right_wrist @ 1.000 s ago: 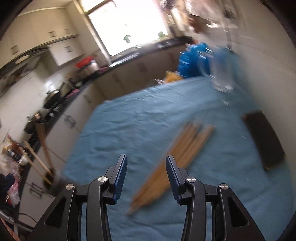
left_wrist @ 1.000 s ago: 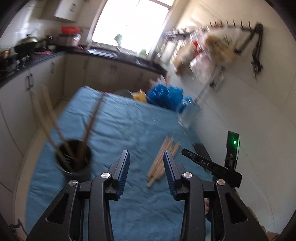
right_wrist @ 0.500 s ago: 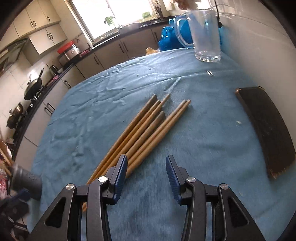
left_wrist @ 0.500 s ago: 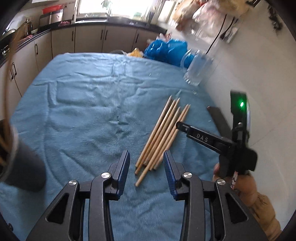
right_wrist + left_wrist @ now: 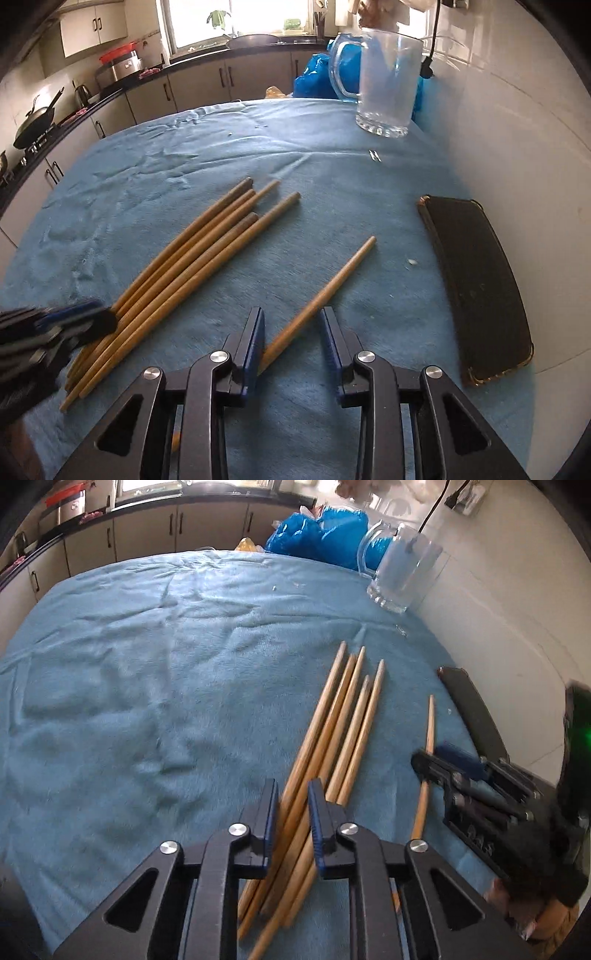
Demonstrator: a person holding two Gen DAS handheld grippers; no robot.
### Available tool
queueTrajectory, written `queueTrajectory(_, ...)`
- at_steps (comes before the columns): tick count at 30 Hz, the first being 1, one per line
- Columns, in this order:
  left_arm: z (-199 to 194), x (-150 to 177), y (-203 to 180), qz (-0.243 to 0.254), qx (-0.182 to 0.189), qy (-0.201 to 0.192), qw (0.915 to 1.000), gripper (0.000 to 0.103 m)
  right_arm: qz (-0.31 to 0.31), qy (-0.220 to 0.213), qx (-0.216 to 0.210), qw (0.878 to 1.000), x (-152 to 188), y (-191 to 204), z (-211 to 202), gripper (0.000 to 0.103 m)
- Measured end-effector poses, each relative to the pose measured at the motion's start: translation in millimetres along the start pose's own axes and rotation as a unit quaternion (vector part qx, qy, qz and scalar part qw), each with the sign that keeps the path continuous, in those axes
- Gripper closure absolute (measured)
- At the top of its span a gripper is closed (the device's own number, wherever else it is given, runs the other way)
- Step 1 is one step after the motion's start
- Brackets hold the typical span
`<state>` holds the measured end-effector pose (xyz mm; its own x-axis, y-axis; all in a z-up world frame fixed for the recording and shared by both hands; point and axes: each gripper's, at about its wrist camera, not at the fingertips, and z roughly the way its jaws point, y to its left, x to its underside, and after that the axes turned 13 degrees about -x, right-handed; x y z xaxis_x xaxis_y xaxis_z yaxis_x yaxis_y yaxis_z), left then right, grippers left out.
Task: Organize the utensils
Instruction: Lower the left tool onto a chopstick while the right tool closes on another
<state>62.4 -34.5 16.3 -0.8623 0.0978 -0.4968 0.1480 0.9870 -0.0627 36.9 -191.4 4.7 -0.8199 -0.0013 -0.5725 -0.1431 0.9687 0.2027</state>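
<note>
Several wooden chopsticks [image 5: 334, 720] lie in a bundle on the blue cloth [image 5: 147, 672]; the bundle also shows in the right wrist view [image 5: 184, 258]. My left gripper [image 5: 291, 805] is low over the bundle's near end, jaws narrowed around two or three sticks. One chopstick [image 5: 317, 295] lies apart to the right; it also shows in the left wrist view [image 5: 428, 734]. My right gripper [image 5: 291, 332] is open, its jaws either side of this single stick. The right gripper also shows in the left wrist view [image 5: 443, 764].
A glass mug [image 5: 388, 81] stands at the far right by the wall. A dark phone [image 5: 476, 280] lies at the right edge of the cloth. Blue plastic bags [image 5: 317, 535] sit behind the mug. Kitchen counters run along the left and back.
Both grippers have come down and forward to the chopsticks. One stick now lies apart from the bundle between the right jaws. The left jaws have narrowed around the bundle's near end.
</note>
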Motion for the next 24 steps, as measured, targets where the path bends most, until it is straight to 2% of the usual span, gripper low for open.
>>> queueTrajectory(2, 3, -6, -4, 0.008, -0.004, 0.0, 1.0, 0.089, -0.002, -0.002, -0.001, 1.0, 2, -2, -2, 0.071)
queueTrajectory(3, 3, -7, -5, 0.009, -0.01, -0.002, 0.9999, 0.094, -0.004, -0.003, 0.0, 1.0, 2, -1, -2, 0.071)
queueTrajectory(4, 1, -9, -6, 0.011, -0.035, -0.009, 0.9993, 0.1, -0.005, -0.004, 0.002, 1.0, 3, -1, -3, 0.071)
queueTrajectory(6, 2, -11, -5, 0.01, -0.041, -0.007, 0.9991, 0.103, -0.005, -0.006, 0.003, 1.0, 2, 1, -1, 0.07)
queueTrajectory(8, -3, -11, 0, -0.001, -0.012, -0.003, 0.9999, 0.103, -0.007, -0.008, 0.004, 1.0, 1, 2, 1, 0.069)
queueTrajectory(12, -12, -10, -1, 0.004, 0.011, -0.021, 0.9997, 0.103, -0.006, -0.01, 0.002, 1.0, 0, 2, 2, 0.069)
queueTrajectory(17, 3, -14, -13, 0.031, -0.01, -0.009, 0.9994, 0.102, -0.003, -0.014, 0.002, 1.0, 1, 2, 2, 0.069)
queueTrajectory(24, 12, -24, -27, 0.053, -0.022, -0.021, 0.9981, 0.102, 0.0, -0.015, -0.001, 1.0, 0, 0, 3, 0.068)
